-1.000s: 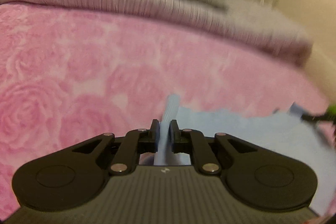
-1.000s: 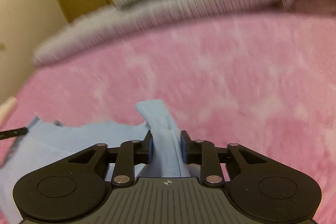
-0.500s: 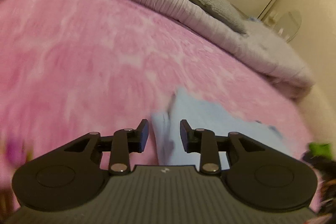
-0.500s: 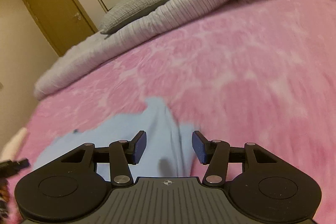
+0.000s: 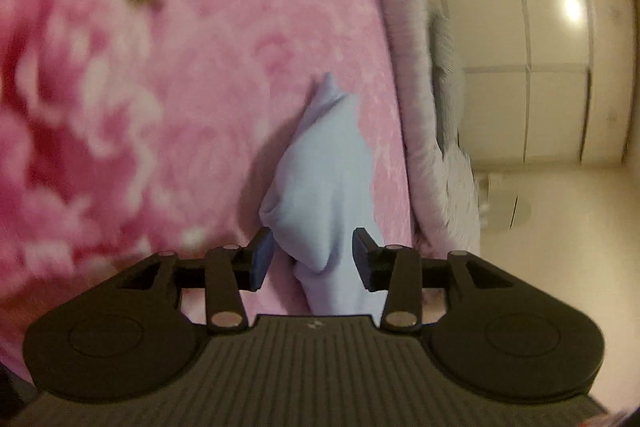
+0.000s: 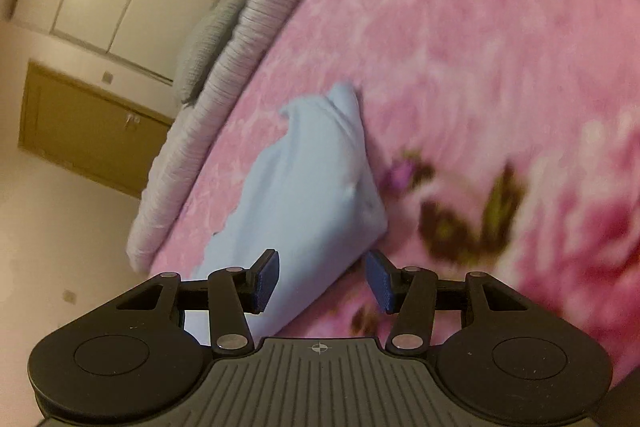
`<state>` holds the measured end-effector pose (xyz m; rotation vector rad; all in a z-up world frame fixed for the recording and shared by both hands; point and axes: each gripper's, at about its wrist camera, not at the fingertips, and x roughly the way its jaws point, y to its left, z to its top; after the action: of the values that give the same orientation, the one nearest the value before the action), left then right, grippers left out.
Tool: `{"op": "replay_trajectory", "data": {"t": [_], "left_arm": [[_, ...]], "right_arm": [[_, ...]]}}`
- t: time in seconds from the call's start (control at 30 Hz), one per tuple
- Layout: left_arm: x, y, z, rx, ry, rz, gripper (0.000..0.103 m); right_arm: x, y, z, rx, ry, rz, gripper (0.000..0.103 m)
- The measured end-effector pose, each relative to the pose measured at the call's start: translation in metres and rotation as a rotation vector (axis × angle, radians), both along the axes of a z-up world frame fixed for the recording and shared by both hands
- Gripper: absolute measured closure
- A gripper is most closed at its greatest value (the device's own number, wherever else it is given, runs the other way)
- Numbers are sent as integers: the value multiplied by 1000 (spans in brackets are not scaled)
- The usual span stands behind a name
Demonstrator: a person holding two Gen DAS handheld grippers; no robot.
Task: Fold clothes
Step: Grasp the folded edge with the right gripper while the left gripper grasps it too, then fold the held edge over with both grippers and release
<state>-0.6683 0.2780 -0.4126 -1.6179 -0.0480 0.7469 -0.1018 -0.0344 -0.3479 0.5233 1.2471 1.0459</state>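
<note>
A light blue garment (image 5: 324,183) lies bunched in a narrow ridge on the pink flowered blanket (image 5: 192,115). My left gripper (image 5: 312,259) sits low over its near end. Its jaws are opening, the cloth lies loose between them, and the pads do not press on it. In the right wrist view the same blue garment (image 6: 308,187) runs away from me. My right gripper (image 6: 324,279) stands open over the garment's near edge, with cloth beside the left pad and bare blanket (image 6: 500,39) under the right one.
A grey ribbed duvet (image 6: 224,75) and a grey pillow (image 6: 208,43) are heaped along the far side of the bed. Beyond them stand white wardrobe doors (image 5: 560,75) and a brown door (image 6: 88,131). Both views are strongly tilted.
Both grippers were shut on folds of the blue garment a second ago and have let go. Their jaws stand wider, both views have rolled, and the garment lies on the blanket.
</note>
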Motion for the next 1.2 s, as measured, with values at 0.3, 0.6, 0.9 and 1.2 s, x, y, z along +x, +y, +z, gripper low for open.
{"op": "replay_trajectory", "data": {"t": [0.3,0.6,0.9,1.2], "left_arm": [[24,33,13,145,183,-74,91],[43,41,33,410,554,-384,86],[28,30,91,528,835,-326,86],[148,46,76,653,694,-708,79]], "right_arm": [[4,25,-24,25,108,-113,85],[9,31,-13,-94,-4,-57,89],[13,4,44,-201,-343,-59,82],[1,108,36,-142,-467,436,82]]}}
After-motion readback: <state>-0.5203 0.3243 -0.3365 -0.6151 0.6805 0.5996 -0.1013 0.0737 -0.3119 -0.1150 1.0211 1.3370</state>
